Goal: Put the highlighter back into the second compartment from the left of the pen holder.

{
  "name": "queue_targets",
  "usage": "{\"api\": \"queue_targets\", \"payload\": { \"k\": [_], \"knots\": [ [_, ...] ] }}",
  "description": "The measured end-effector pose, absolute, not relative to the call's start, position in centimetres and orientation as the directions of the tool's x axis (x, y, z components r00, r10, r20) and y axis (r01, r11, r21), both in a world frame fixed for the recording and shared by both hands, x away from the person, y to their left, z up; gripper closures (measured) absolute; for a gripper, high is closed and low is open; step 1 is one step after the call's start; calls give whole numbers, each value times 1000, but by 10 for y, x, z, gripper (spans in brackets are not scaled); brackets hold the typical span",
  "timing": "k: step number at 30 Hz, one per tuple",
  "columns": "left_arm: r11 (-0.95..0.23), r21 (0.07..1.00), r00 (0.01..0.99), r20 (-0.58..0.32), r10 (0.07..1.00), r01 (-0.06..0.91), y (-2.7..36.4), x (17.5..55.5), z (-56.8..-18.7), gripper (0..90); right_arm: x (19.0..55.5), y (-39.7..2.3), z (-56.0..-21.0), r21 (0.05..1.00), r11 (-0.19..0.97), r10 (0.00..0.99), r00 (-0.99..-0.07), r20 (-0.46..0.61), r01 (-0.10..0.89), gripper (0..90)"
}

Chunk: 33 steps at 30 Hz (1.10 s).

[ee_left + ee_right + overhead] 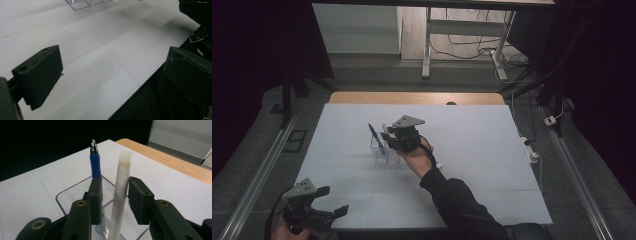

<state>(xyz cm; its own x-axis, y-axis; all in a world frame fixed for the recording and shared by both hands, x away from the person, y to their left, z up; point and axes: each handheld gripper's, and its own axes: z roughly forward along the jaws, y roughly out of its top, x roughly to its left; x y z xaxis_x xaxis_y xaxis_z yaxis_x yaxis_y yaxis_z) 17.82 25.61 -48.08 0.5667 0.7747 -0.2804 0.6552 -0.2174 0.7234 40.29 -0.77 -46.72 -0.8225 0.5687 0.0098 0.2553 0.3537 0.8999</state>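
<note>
A clear plastic holder (382, 151) stands near the middle of the white table (477, 150). A blue pen (375, 136) leans upright in it, tip up (95, 162). Beside it stands a white pen-like tube (122, 180). My right gripper (390, 139) hangs over the holder (72, 192), and the white tube rises between its jaws. A gap shows on the blue-pen side, so the right gripper (115, 183) is open. My left gripper (333, 200) rests at the table's front left corner. Nothing is between the wide-apart jaws of the open left gripper (112, 57).
The holder's corner (80, 3) lies far ahead of the left gripper. A wooden strip (412, 98) edges the table's far side. A power strip (531, 151) and cables lie off the right edge. Metal desk legs (427, 45) stand on the floor beyond.
</note>
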Motion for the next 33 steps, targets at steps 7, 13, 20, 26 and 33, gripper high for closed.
{"api": "queue_targets", "payload": {
  "k": [7, 13, 20, 26, 33],
  "knots": [
    [-217, 723, 566, -281, 775, 656, 256, 178, -481, 21, 402, -12, -459, 892, 361, 558, -830, 27, 271, 540],
    [-216, 722, 565, -282, 776, 657, 256, 178, -481, 21, 402, -16, -450, 885, 370, 544, -838, 41, 284, 456],
    [-216, 722, 565, -282, 776, 657, 256, 178, -481, 21, 400, -20, -443, 868, 397, 500, -863, 68, 298, 350],
    [-215, 722, 563, -283, 776, 658, 256, 179, -481, 21, 397, -24, -438, 864, 416, 457, -887, 70, 282, 286],
    [-215, 721, 563, -283, 777, 659, 256, 179, -481, 21, 395, -29, -433, 853, 447, 420, -905, 64, 268, 219]
  ]
}}
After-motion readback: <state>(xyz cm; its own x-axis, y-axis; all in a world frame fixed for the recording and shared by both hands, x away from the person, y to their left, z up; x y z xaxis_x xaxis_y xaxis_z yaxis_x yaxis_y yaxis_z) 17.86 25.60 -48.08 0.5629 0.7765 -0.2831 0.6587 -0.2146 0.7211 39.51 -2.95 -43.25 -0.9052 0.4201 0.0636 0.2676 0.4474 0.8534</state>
